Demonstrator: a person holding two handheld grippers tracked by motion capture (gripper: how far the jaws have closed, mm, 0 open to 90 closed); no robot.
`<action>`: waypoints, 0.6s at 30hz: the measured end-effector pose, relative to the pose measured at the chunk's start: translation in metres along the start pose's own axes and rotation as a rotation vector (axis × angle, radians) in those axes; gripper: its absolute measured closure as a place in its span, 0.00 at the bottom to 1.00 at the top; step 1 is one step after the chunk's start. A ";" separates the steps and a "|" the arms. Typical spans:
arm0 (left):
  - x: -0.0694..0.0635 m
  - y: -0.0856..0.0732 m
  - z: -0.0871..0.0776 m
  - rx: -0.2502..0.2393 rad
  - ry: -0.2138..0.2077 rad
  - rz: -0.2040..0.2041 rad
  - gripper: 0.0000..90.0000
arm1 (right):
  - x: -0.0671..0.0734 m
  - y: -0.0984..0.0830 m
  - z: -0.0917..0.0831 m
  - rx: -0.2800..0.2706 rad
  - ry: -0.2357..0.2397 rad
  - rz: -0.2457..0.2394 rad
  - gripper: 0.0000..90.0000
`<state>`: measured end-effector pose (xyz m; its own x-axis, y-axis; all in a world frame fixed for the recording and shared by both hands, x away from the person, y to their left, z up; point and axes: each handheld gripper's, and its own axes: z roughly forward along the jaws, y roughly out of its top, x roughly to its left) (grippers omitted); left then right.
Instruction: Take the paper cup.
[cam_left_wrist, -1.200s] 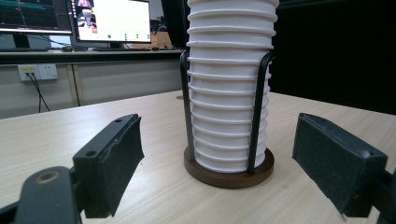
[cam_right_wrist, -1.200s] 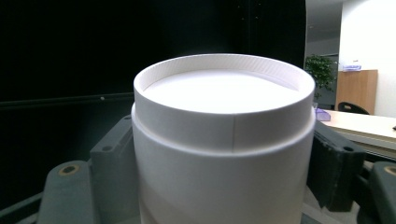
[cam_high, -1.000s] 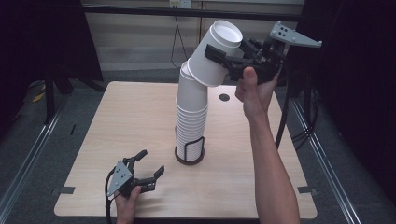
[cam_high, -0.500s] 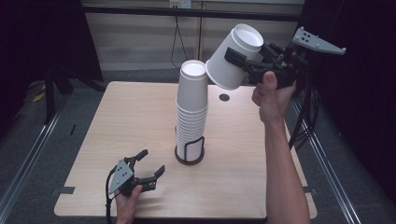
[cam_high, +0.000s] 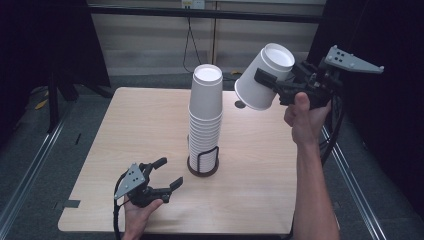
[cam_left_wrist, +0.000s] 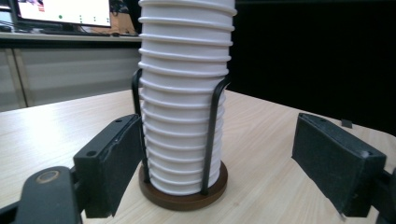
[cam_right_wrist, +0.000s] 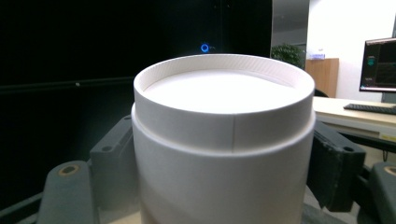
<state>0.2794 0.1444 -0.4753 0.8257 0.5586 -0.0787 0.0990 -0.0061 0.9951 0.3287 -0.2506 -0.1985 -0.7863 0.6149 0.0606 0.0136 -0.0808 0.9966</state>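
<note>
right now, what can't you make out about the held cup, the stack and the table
- cup stack: its top, in the left gripper view, is cut off by the upper edge.
- held cup: its inside, in the right gripper view and the high view, is hidden by its own wall and closed base.
- dark spot on the table: in the high view it is partly behind the held cup and too small to identify.
</note>
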 end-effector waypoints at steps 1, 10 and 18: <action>0.000 0.000 0.000 0.000 0.000 0.000 0.18 | 0.000 -0.003 -0.001 0.008 0.013 0.010 0.25; -0.008 0.011 0.009 0.001 -0.044 0.021 0.18 | 0.000 -0.035 -0.007 0.042 0.018 0.040 0.25; -0.012 0.024 0.018 -0.010 -0.080 0.035 0.17 | 0.002 -0.065 -0.013 0.077 0.015 0.067 0.25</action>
<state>0.2816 0.1222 -0.4520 0.8702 0.4904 -0.0485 0.0643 -0.0154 0.9978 0.3181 -0.2540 -0.2639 -0.7912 0.5982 0.1273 0.1140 -0.0603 0.9916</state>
